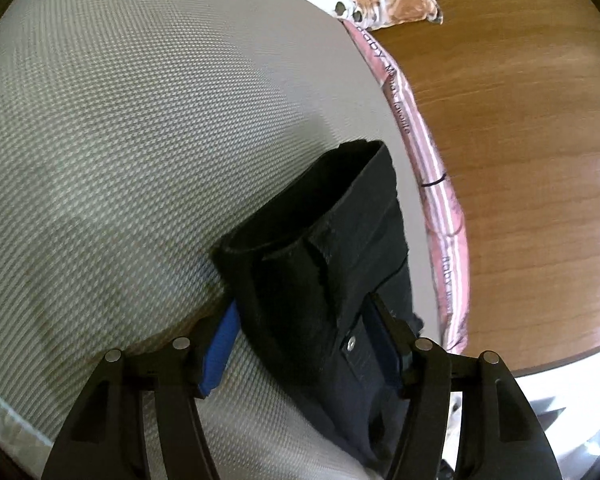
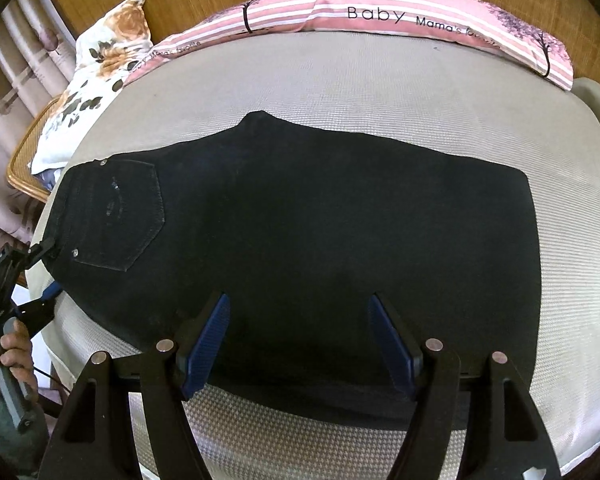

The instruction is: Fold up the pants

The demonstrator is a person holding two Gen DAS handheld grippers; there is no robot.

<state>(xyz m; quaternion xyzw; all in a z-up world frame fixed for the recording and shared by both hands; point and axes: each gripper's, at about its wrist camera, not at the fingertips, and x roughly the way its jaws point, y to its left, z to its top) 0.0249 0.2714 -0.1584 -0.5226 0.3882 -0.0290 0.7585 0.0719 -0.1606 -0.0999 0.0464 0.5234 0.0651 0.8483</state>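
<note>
Black jeans lie flat on a grey woven mattress, folded over, waistband and back pocket at the left. My right gripper is open and hovers over the near edge of the jeans, touching nothing that I can see. In the left wrist view the lifted waistband end of the jeans lies between the blue pads of my left gripper, whose jaws stand wide apart. The left gripper also shows in the right wrist view at the waistband.
A pink striped bolster lies along the far edge of the mattress. A floral pillow sits at the far left corner beside a wicker piece. Brown wooden floor lies beyond the mattress edge.
</note>
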